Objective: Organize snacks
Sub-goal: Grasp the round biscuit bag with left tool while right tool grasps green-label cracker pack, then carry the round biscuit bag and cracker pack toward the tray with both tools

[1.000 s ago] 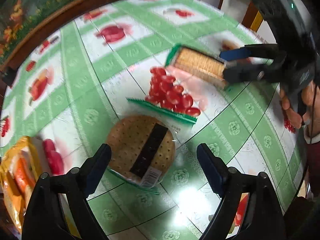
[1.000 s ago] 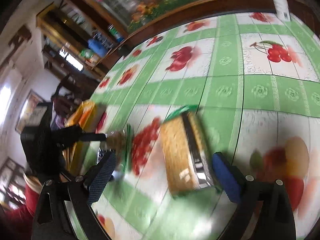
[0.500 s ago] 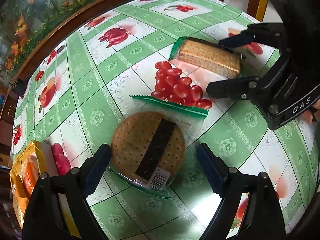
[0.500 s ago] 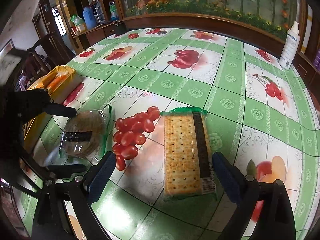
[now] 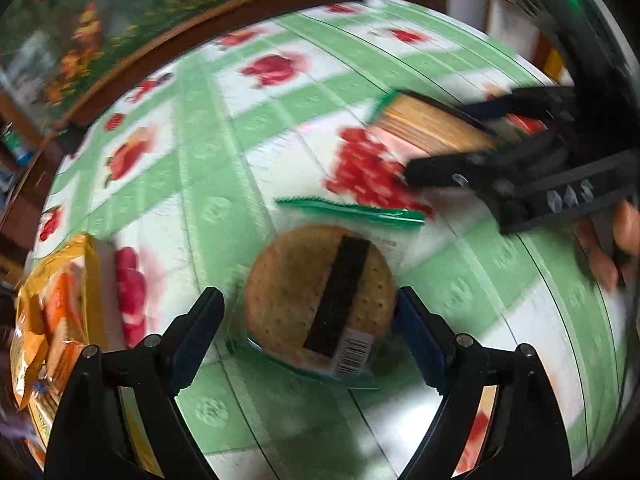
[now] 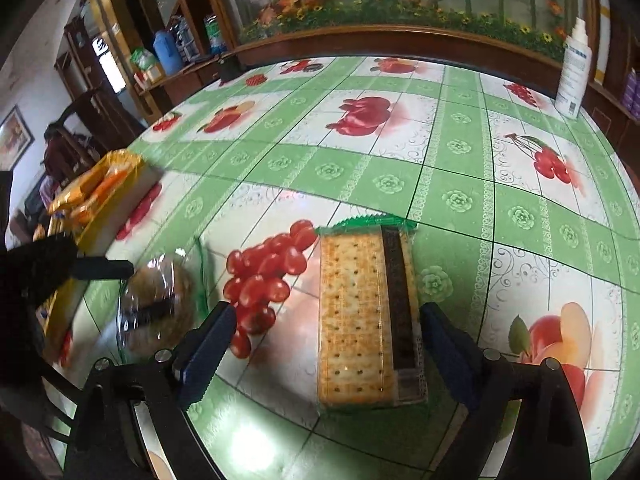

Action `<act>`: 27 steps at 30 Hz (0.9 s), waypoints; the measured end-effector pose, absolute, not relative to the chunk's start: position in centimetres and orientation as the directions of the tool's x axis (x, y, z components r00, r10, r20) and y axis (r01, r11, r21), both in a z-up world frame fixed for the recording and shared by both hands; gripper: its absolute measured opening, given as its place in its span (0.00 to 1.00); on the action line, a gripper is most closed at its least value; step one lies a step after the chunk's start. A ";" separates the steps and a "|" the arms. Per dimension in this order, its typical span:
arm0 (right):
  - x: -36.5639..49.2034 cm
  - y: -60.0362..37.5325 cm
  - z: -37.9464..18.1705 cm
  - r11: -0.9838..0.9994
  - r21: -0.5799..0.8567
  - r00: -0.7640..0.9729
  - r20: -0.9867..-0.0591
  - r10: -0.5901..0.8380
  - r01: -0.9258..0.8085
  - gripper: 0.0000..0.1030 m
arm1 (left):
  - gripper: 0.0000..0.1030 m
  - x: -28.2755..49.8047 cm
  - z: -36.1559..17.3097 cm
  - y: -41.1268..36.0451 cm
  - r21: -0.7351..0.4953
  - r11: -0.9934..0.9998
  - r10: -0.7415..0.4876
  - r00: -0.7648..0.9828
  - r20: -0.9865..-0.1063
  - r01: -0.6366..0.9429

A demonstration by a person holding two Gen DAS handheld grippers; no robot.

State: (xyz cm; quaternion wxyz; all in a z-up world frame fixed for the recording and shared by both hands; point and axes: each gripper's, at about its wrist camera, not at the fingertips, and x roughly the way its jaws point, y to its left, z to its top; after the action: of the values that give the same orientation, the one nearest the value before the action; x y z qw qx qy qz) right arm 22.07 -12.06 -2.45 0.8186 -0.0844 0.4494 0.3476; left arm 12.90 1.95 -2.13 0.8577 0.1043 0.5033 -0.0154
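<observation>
Left wrist view: the left gripper [image 5: 308, 322] hangs over the round cracker pack [image 5: 318, 294], which lies flat on the fruit-print tablecloth [image 5: 208, 152]. Its jaws stand open, one on each side of the pack; the right-hand pad sits very close to the wrapper edge, the left-hand pad stands apart from it, and no squeeze on the film is visible. The straddle suggests the tool is lined up to close across the pack's width. An orange snack bag [image 5: 48, 312] lies at the left rim of the table, near the pack but not touching it. At upper right the right gripper [image 5: 452, 140] reaches over the rectangular cracker pack [image 5: 432, 128]; motion blur hides whether it makes contact.

Right wrist view: the right gripper [image 6: 324, 344] brackets the rectangular cracker pack [image 6: 368, 320], which lies flat with its long axis running away from the camera. The jaws have just been closing with the pack between them, yet both pads are still clear of it, so the tool is open. The right-hand pad is just beside the pack's edge; the left-hand pad is well apart, over the printed cherries. A white bottle [image 6: 574, 72] stands upright at the far table edge, uninvolved. Judgement: both tools are set for simultaneous pickups, neither yet secured
</observation>
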 end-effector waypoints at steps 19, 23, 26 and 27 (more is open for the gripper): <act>21.4 -11.3 -2.9 0.768 0.069 0.427 -0.798 0.425 -0.637 0.77 | 0.74 12.9 -3.0 4.5 -0.005 1.000 -0.011 0.500 -0.866 0.013; 21.6 -12.2 -2.5 0.779 0.113 0.426 -0.785 0.451 -0.616 0.48 | 0.74 11.5 -3.0 4.1 -0.012 1.000 0.000 0.529 -0.848 -0.018; 21.4 -12.6 -2.5 0.778 0.141 0.419 -0.777 0.470 -0.612 0.48 | 0.74 10.4 -2.9 4.3 -0.043 0.998 -0.008 0.550 -0.835 -0.051; 21.3 -12.6 -2.5 0.778 0.146 0.418 -0.775 0.474 -0.611 0.47 | 0.74 9.8 -2.8 4.2 -0.059 0.997 -0.018 0.559 -0.829 -0.056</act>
State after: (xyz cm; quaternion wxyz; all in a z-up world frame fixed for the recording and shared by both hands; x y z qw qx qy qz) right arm 21.27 -12.61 -2.46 0.8382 -0.0794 0.4316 0.3238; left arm 9.82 4.23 -2.77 0.8820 -0.0391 0.4695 0.0109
